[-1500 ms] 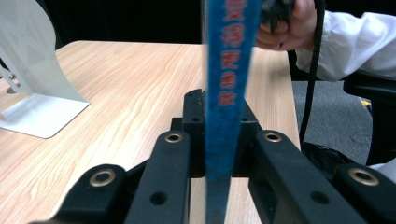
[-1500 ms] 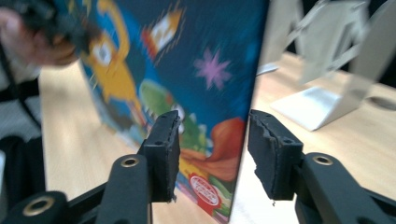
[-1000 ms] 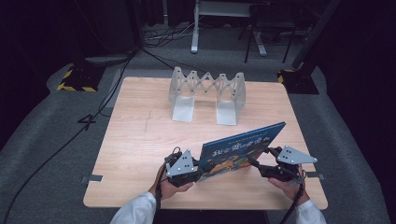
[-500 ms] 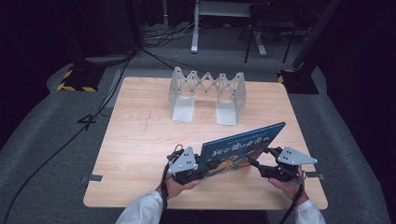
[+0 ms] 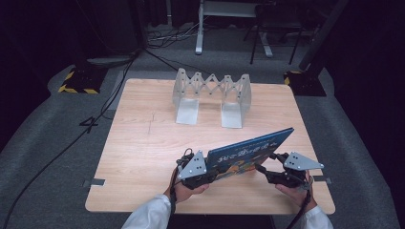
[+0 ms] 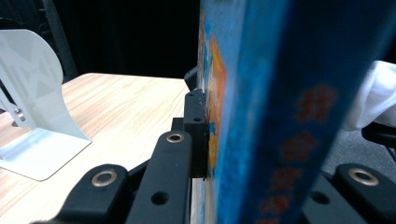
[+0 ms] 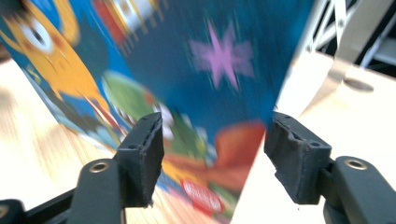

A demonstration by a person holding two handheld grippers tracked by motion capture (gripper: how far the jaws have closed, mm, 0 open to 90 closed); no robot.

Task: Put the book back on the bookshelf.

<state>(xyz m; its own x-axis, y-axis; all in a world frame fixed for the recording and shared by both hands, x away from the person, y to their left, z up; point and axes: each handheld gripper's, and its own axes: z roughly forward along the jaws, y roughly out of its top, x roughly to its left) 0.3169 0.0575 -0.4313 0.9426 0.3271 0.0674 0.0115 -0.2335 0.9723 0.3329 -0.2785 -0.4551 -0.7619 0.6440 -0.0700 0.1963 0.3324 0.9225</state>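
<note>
The left gripper [image 5: 203, 167] clamps the blue picture book [image 5: 250, 151], held on edge above the counter [image 5: 143, 143], well short of the folding rack [image 5: 212, 95] (its slots look free). The right gripper [image 5: 270, 168] stands apart, jaws parted, grasping nothing. Next, likely: carry the book into the rack, upright.

Just a plain light wooden table [image 5: 138, 157], square-ish with rounded corners, sitting on grey carpet [image 5: 52, 143]. The one thing resting on it is a silvery fold-out book rack [image 5: 211, 98] near the far edge, roughly centred. It has an accordion-style back and two flat feet pointing toward the near side. The wood around it is bare.
</note>
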